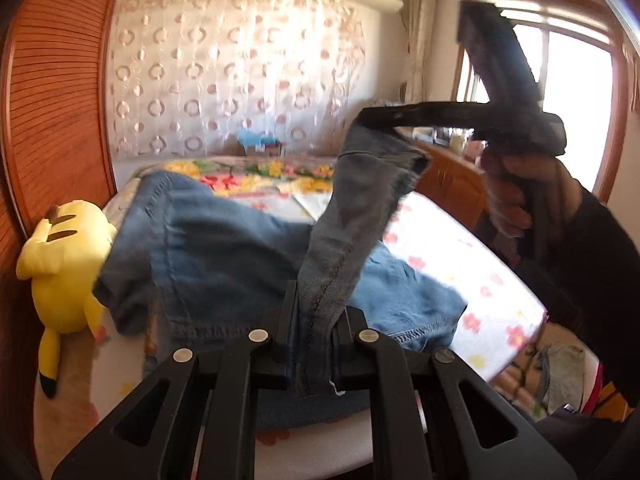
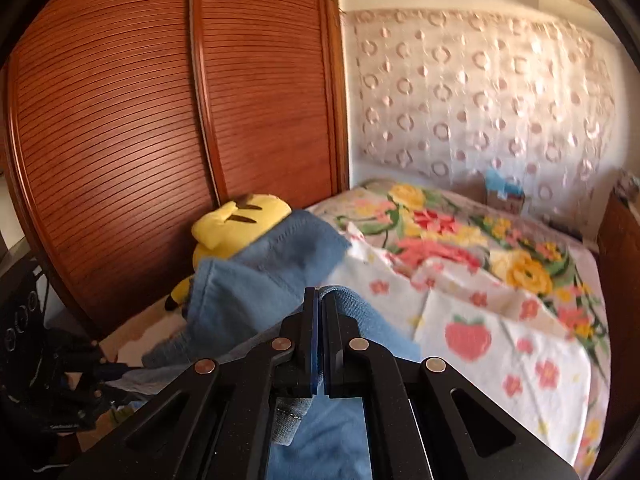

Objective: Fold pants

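left claw (image 1: 316,316) pinches jeans (image 1: 224,252) hem | right claw (image 2: 320,320) squeezes other end tight | both hold it above bed (image 2: 480,320) so it hangs straight for folding

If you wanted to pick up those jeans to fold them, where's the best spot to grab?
Grab the jeans at an edge, where a thick stitched seam gives firm, narrow cloth to pinch. Come in from the near side, over the bed. Both claws do so now: the left claw is shut on a seamed strip, the right claw on another edge, so the denim hangs between them.
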A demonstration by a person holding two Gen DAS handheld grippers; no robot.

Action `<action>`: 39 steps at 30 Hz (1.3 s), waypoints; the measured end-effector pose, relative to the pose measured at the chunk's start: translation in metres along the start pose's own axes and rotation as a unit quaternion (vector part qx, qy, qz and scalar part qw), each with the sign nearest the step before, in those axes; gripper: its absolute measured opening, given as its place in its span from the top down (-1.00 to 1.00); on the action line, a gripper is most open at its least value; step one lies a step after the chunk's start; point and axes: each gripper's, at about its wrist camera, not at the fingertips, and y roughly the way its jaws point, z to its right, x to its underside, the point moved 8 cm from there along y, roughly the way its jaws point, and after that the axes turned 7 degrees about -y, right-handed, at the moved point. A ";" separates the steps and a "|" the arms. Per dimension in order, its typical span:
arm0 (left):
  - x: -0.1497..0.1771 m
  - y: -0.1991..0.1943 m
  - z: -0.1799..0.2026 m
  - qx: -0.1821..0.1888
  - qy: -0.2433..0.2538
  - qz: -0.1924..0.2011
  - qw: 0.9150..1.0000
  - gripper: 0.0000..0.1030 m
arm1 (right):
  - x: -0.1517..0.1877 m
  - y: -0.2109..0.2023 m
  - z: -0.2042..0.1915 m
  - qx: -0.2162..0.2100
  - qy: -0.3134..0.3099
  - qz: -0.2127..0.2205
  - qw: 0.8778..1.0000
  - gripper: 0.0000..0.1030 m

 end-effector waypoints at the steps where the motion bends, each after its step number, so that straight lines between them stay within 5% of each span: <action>1: -0.002 -0.006 -0.004 -0.003 -0.001 0.006 1.000 0.72 | -0.006 0.004 -0.004 -0.004 -0.006 -0.001 1.000 0.98; 9: 0.026 0.010 -0.063 -0.066 -0.041 -0.030 0.997 0.77 | -0.014 0.098 -0.033 -0.026 -0.029 -0.078 0.996 0.98; 17: 0.050 0.021 -0.093 -0.080 -0.068 -0.056 0.993 0.77 | -0.014 0.159 -0.050 -0.029 -0.012 -0.125 0.992 0.98; 19: 0.049 0.019 -0.093 -0.085 -0.066 -0.052 0.993 0.77 | -0.018 0.164 -0.046 -0.030 0.006 -0.129 0.991 0.84; 22: 0.047 0.017 -0.087 -0.081 -0.064 -0.052 0.993 0.74 | -0.025 0.160 -0.043 -0.031 0.012 -0.112 0.993 0.35; 23: 0.046 0.018 -0.089 -0.083 -0.062 -0.053 0.993 0.65 | -0.025 0.154 -0.040 -0.021 0.007 -0.100 0.995 0.15; 26: 0.045 0.019 -0.085 -0.098 -0.047 -0.053 0.993 0.46 | -0.021 0.125 -0.031 -0.012 0.003 -0.071 0.997 -0.02; 30: 0.039 0.021 -0.082 -0.091 -0.050 -0.044 0.994 -0.35 | -0.003 0.089 -0.013 0.010 0.000 -0.057 0.998 -0.07; 32: 0.036 0.023 -0.080 -0.094 -0.049 -0.040 0.994 -0.56 | 0.016 0.071 -0.003 0.022 0.004 -0.065 0.998 -0.07; 39: 0.035 0.033 -0.074 -0.100 -0.041 -0.044 0.993 -0.56 | 0.107 0.029 0.020 0.050 0.036 -0.115 0.991 -0.07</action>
